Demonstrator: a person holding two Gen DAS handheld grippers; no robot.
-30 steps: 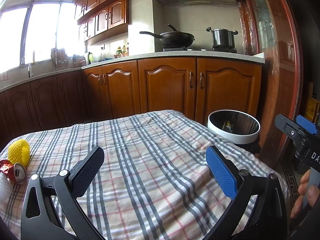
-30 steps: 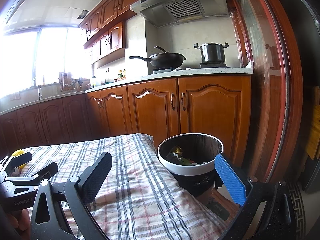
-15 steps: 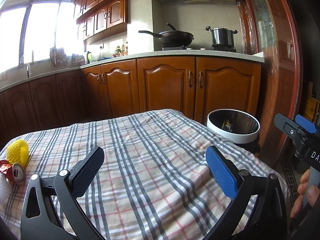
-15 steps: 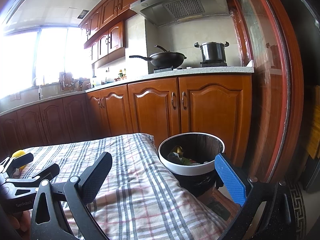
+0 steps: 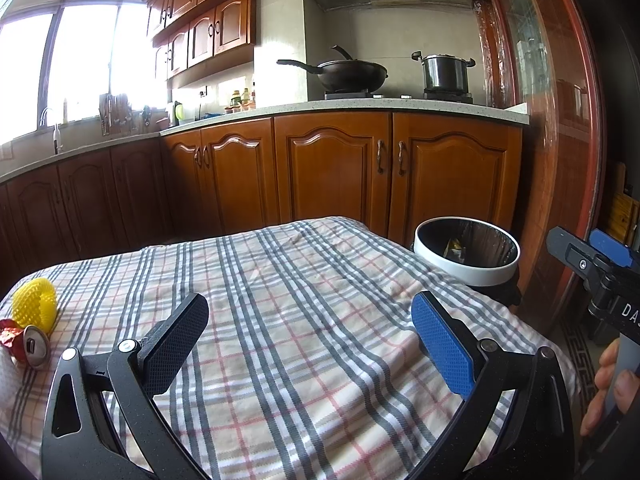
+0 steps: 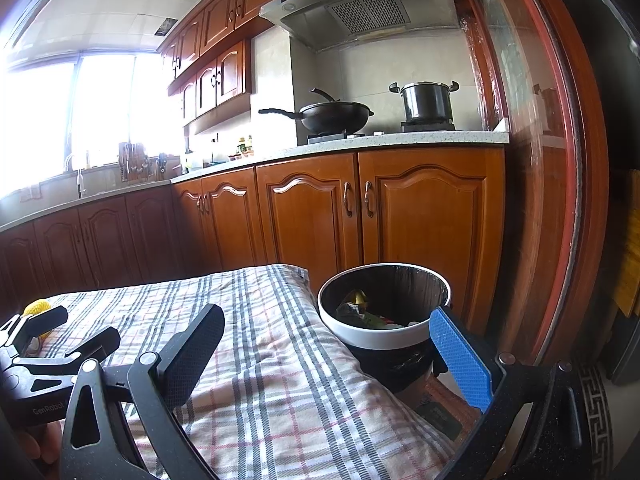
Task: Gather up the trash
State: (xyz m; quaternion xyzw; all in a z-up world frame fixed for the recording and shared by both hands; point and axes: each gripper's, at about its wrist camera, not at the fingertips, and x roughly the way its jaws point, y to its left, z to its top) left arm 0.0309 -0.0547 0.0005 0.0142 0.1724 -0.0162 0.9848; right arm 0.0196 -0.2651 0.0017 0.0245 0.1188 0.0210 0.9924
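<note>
A white-rimmed bin [image 5: 466,255] with a black liner stands beside the table's right edge and holds several bits of trash [image 6: 360,312]. A yellow foam net [image 5: 35,307] and a crushed red can [image 5: 29,345] lie at the table's left edge. My left gripper [image 5: 308,340] is open and empty above the plaid tablecloth [image 5: 304,280]. My right gripper [image 6: 324,356] is open and empty, just in front of the bin [image 6: 384,304]. The left gripper also shows at the far left of the right wrist view [image 6: 60,336].
Wooden kitchen cabinets [image 5: 332,168] run behind the table, with a wok [image 5: 344,72] and a pot [image 5: 444,72] on the hob. A red door frame [image 6: 560,200] stands right of the bin. A white cloth edge [image 5: 10,380] lies near the can.
Both grippers stay open. The left wrist view has shifted slightly, so the can and net sit a little lower and nearer. The right gripper has hardly moved.
</note>
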